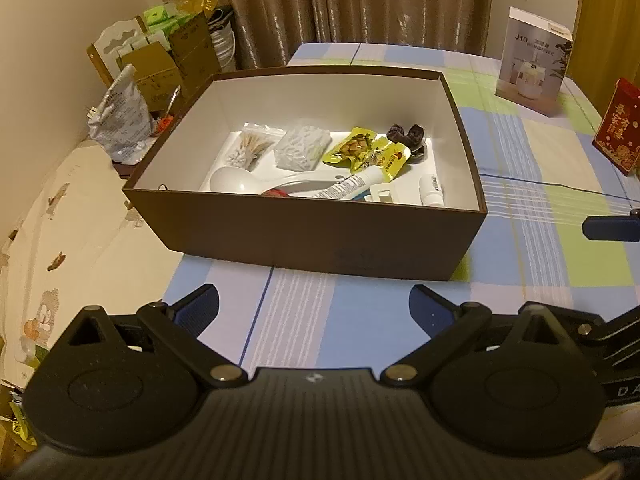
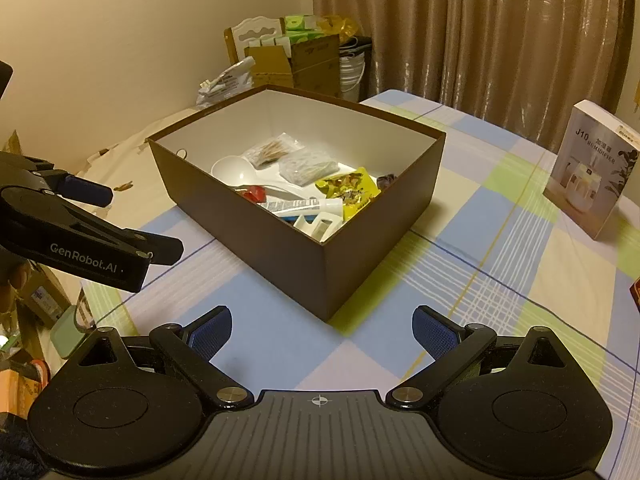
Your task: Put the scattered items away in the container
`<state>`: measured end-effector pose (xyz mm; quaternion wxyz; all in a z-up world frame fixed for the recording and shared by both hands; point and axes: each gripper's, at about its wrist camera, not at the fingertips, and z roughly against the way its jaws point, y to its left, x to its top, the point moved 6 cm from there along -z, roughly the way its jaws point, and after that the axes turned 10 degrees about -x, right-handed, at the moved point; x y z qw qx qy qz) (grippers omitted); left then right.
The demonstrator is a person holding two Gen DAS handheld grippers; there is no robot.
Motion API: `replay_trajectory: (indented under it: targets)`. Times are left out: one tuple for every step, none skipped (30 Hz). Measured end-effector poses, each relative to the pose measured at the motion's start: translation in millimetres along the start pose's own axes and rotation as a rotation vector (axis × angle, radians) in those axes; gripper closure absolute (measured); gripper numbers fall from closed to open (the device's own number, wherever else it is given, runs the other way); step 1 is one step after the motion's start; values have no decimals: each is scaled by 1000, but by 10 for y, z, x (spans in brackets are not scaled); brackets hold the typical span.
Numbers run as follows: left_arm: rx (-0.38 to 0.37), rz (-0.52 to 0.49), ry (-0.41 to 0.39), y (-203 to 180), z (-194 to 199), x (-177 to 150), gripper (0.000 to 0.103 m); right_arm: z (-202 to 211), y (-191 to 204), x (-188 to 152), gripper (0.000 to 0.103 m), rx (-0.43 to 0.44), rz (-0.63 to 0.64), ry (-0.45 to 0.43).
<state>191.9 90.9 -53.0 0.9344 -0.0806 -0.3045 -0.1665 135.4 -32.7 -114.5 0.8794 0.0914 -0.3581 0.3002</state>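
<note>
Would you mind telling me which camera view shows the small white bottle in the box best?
The left wrist view: the white bottle lies in full sight in the near right corner of the box. In the right wrist view the box's near wall hides that corner, so the bottle cannot be made out.

Dim bedroom under warm light.
I see shiny brown curtains (image 1: 352, 8), a cream wall (image 2: 120, 60), and stacked cardboard boxes (image 2: 304, 64) beside the plaid-sheeted bed (image 2: 500, 260).
</note>
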Motion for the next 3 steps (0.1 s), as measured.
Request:
replay_trajectory:
  targets:
    - [5,2,-3,3,5,2,3,1,-3,-1,1,2,1,-1]
    - [8,5,-4,8,11,5,3,1,-5,-1,1,4,2,-1]
    - [10,8,-4,9,15,7,3,1,-7,-1,1,6,3,-1]
